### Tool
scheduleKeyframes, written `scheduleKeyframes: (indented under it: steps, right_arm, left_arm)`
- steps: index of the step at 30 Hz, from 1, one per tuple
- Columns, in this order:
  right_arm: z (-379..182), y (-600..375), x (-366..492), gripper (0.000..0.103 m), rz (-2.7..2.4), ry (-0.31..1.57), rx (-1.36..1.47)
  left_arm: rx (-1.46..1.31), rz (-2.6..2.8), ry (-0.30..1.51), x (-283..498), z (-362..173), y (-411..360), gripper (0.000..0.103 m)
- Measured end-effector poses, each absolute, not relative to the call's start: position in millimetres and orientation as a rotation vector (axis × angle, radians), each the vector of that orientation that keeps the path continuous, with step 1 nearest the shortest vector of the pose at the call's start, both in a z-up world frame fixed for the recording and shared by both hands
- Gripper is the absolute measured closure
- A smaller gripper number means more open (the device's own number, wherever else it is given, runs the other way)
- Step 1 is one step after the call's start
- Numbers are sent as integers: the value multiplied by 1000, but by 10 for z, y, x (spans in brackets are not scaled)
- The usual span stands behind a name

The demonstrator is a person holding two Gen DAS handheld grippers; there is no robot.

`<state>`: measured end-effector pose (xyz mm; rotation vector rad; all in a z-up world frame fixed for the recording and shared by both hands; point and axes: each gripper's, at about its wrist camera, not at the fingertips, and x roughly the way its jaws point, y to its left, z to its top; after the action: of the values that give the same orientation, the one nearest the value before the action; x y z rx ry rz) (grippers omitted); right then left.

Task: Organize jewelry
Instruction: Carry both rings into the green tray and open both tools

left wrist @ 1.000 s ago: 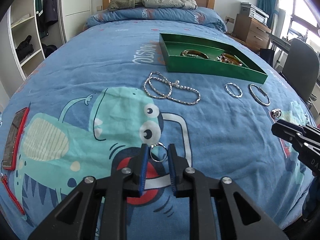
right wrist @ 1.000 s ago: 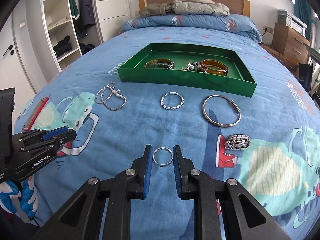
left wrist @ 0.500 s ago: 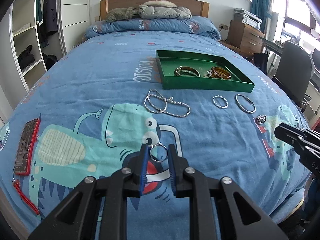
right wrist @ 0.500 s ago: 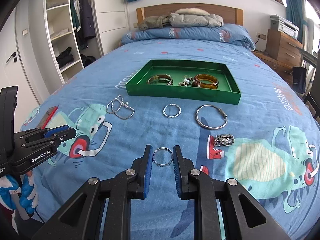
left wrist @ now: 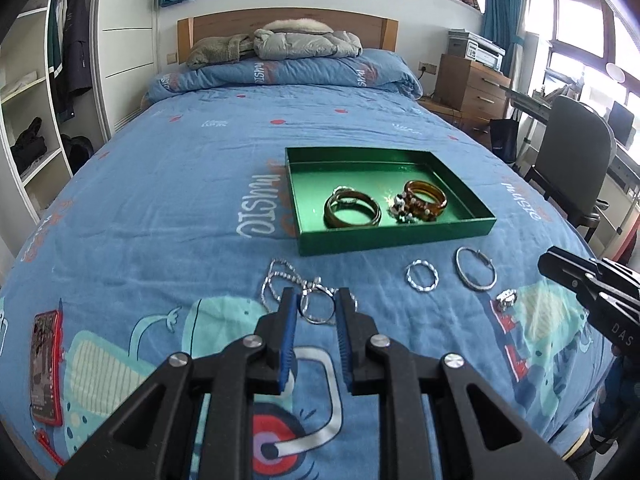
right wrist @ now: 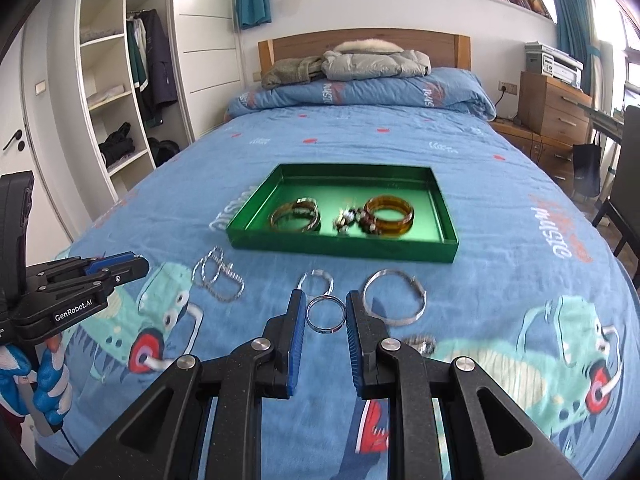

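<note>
My left gripper (left wrist: 317,312) is shut on a thin silver ring (left wrist: 318,309) and holds it above the bed. My right gripper (right wrist: 325,314) is shut on a silver band bangle (right wrist: 325,313), also lifted. A green tray (left wrist: 394,235) (right wrist: 340,247) lies further up the bed with amber bangles (left wrist: 352,213) (right wrist: 389,215) and beads inside. On the blue duvet in front of the tray lie a silver chain necklace (left wrist: 280,284) (right wrist: 218,282), a twisted silver bangle (left wrist: 421,276), a plain silver bangle (left wrist: 476,274) (right wrist: 394,298) and a small silver piece (left wrist: 506,299).
A red phone (left wrist: 46,360) lies at the bed's left edge. Folded jackets (left wrist: 276,42) and a rolled duvet sit at the headboard. A wardrobe (right wrist: 120,92) stands left of the bed. A wooden cabinet (left wrist: 470,84) and a chair (left wrist: 576,160) stand right of it.
Both grippers have risen and pulled back from the bed with their rings still held. The tray and loose jewelry now sit further away in both views.
</note>
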<state>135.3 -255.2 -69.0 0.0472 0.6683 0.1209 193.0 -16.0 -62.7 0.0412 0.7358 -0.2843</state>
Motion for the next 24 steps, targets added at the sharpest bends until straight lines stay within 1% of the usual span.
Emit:
scheduleKeyframes:
  steps: [6, 12, 19, 24]
  right_arm:
    - [-532, -2689, 2022, 83, 132, 644, 65]
    - [-538, -2820, 2869, 83, 131, 658, 79]
    - [-864, -2991, 3774, 83, 113, 767, 116]
    - [-1140, -3126, 4201, 83, 72, 838, 146]
  left_arm:
    - [54, -307, 728, 2674, -509, -456, 85]
    - [94, -286, 747, 3499, -587, -784, 85]
    - [97, -259, 831, 4360, -856, -1030, 85]
    - [101, -249, 892, 4705, -1078, -1179, 85]
